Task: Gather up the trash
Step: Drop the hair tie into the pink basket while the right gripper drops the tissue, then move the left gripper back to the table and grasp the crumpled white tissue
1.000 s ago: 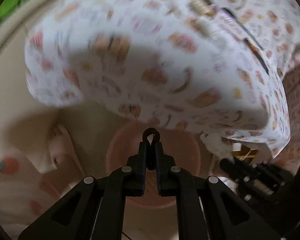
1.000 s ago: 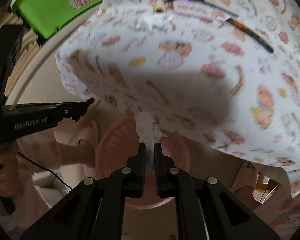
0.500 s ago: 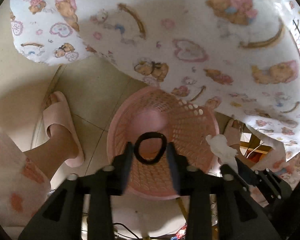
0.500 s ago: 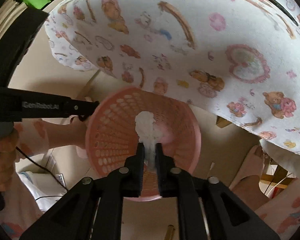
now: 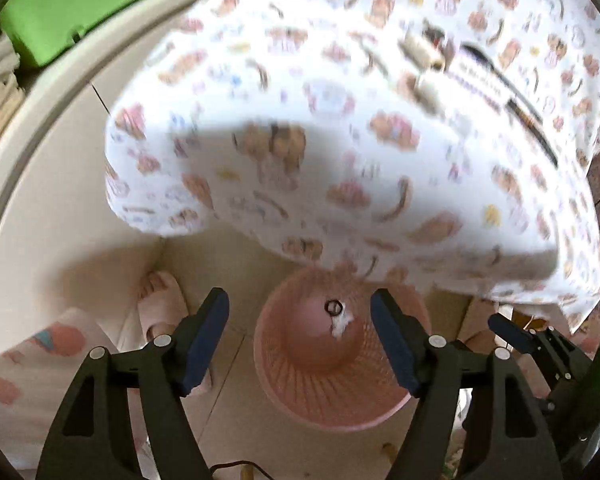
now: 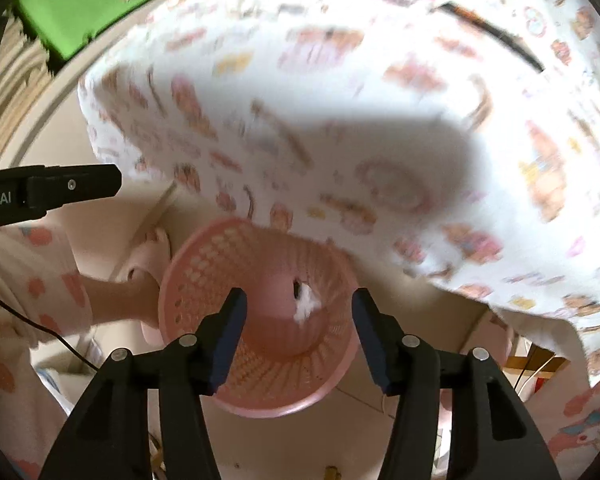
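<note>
A bear-print tablecloth (image 5: 340, 140) overhangs the pale tiled floor (image 5: 228, 400); a green box (image 6: 92, 4) sits behind.

- one pink basket (image 5: 332, 392) on the floor, perforated walls
- two bits of trash lying in its bottom: one black ring (image 5: 333, 307) and one white crumpled tissue (image 5: 341, 323), just beside each other
- two grippers: left gripper (image 5: 300, 338) and right gripper (image 6: 298, 330), both with jaws apart and nothing between the pads
- one cloth-covered table (image 5: 340, 140), bear print
- one green box (image 5: 80, 8)
- two pink slippers seen: one (image 5: 160, 300), another (image 6: 150, 256)
</note>
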